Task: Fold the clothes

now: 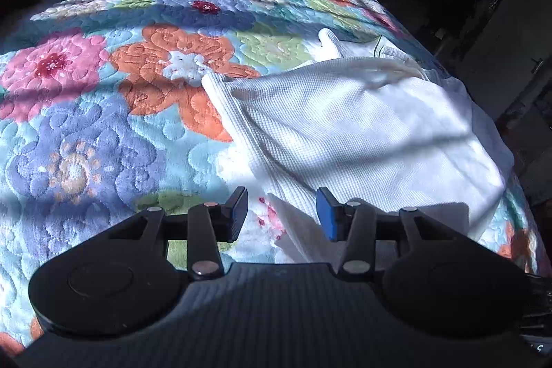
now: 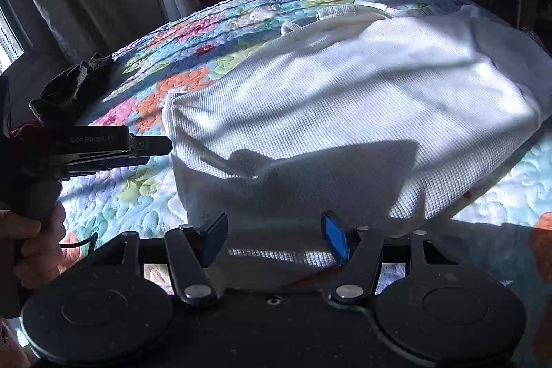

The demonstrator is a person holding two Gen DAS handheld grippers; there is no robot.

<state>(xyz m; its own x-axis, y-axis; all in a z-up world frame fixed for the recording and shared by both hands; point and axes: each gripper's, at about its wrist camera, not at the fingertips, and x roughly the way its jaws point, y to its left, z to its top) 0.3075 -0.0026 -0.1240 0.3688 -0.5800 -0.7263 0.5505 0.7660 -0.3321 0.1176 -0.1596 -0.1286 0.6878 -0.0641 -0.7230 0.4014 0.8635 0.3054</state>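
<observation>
While I look along my left claw [image 1: 282, 212], its jaws stand partly apart and empty above the white waffle-knit garment [image 1: 362, 126], which lies folded on the floral bedspread [image 1: 86, 133]. From my right claw [image 2: 274, 235], jaws wide and empty, the garment fills the view; a hand [image 2: 31, 244] grips the left tool.

White waffle-knit cloth garment [image 1: 362, 126], plush quilted floral bedspread [image 1: 103, 126], matt black plastic gripper [image 1: 282, 212]
</observation>
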